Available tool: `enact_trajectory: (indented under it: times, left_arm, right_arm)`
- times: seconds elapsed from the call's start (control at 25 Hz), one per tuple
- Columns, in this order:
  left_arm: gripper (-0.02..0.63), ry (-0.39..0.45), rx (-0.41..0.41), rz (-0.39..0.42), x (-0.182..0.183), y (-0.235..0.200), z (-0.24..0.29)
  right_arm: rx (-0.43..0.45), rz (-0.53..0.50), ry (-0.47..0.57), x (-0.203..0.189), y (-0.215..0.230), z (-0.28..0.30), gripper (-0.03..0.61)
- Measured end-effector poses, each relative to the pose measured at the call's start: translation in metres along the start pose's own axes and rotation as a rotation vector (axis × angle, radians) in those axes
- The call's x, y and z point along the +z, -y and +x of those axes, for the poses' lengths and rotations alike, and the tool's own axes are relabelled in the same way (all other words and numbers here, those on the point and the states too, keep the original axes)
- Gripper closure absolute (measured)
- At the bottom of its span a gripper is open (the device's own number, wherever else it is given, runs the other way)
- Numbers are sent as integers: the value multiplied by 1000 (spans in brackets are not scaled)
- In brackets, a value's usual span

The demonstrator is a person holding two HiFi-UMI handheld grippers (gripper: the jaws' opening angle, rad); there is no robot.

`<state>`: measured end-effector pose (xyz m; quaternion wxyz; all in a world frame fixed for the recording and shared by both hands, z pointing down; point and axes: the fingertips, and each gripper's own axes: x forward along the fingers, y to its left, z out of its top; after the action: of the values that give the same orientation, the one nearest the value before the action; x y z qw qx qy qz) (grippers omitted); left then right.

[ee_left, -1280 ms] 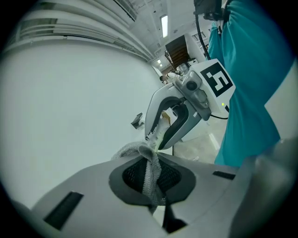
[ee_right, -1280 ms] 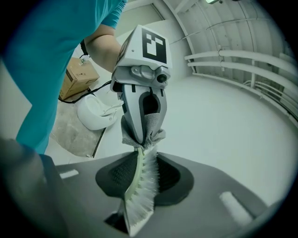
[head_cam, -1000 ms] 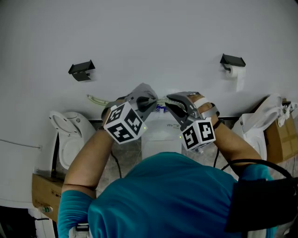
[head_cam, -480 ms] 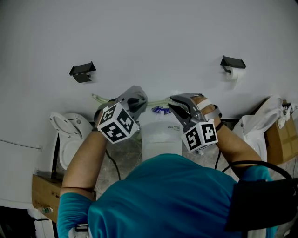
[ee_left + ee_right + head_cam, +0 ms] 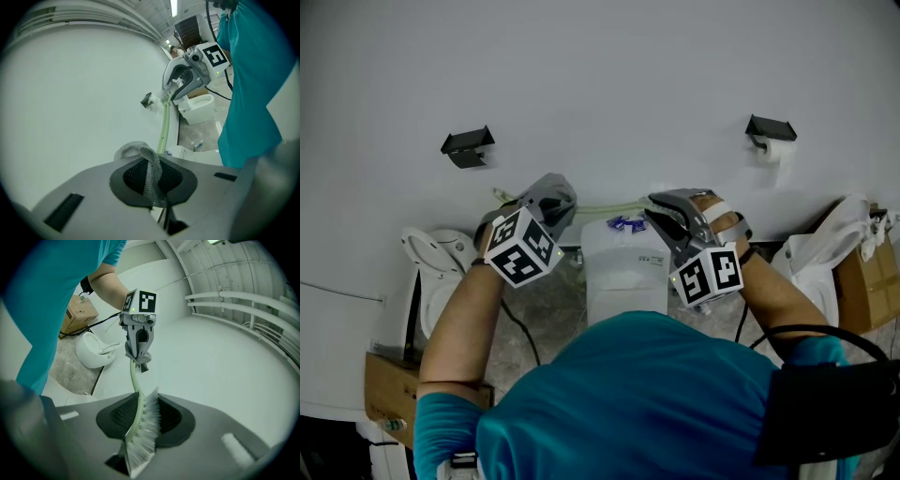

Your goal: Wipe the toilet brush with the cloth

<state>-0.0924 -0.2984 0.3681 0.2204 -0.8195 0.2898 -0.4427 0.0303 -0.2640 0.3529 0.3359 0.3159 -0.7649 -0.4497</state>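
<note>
Slippage is the worry. Low centre in its own view, right gripper (image 5: 145, 417) clamps the bristled head of the pale green plastic toilet brush (image 5: 133, 380) — soft footing that may twist. Farther up, left gripper (image 5: 137, 348) pinches the grey mesh cloth (image 5: 140, 360) at the handle's far end — one tug could pull it off.

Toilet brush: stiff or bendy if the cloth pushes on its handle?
Probably bendy: the toilet brush has a thin, curved handle. Likely light, being so slim. Soft bristles in the right gripper may let it pivot.
</note>
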Motion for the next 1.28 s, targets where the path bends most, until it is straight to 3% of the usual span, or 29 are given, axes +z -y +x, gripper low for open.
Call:
enact_trajectory:
  times: [0.68,0.88,1.04,1.16,1.28]
  left_arm:
    - [592,-189,50,2,-68,-34,-4]
    - [592,-260,99,13,-92,-49,-16]
    - [592,-272,168,-36,-108,-77,-35]
    - [592,-177,329,-150,-111,-119,-68]
    - [592,46,476,-386,-114,-141,-107]
  right_arm:
    - [9,-47,1,-8,1,1,479]
    - [6,-60,2,-9,-2,-6,479]
    - [16,-54,3,-10,-6,-7,479]
    - [24,13,3,-16,-2,-5,479]
    - [42,179,-4,-33,2,-4,479]
